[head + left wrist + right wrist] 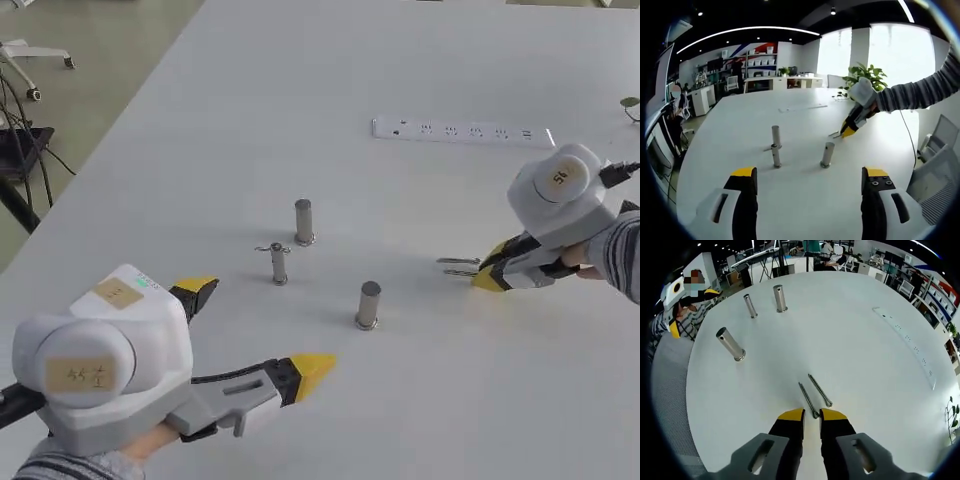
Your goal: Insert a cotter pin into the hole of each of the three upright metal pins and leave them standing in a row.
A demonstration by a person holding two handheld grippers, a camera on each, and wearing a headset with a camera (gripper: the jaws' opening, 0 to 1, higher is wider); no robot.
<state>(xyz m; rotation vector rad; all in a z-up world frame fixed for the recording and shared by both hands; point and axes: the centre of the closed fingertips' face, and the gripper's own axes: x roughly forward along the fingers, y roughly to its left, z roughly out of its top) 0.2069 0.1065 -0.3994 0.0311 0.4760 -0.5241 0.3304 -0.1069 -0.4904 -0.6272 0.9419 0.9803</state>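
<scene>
At the right gripper (812, 416): jaws nearly together with a thin gap, and the near end of one loose cotter pin (807, 399) sits right at the mouth of that gap. Can't tell if it's pinched or just lined up. A spare cotter pin (820, 390) lies flat just beside it on the table (300, 100), roughly parallel. Left gripper (254, 325) has its jaws wide apart and holds nothing, low at the near side and pointed toward the metal pins. All three are upright: the middle pin (279, 263) has a fitted cotter pin (271, 248) through it, while the back pin (303, 222) and front pin (368, 305) look bare. My read: one of three is done, and the step in hand is picking up cotter number two. The next move needs a firm pinch and a lift clear of the spare, then a carry to the front pin, the closest one, with the legs squared to its cross hole. The left gripper should probably steady that pin against tipping. The pins stand in a loose triangle, not a straight row, so that likely needs tidying last. Room: open tabletop all round the pins, with the power strip (462, 131) well behind. The table edge is off to the left, well apart from the work.
</scene>
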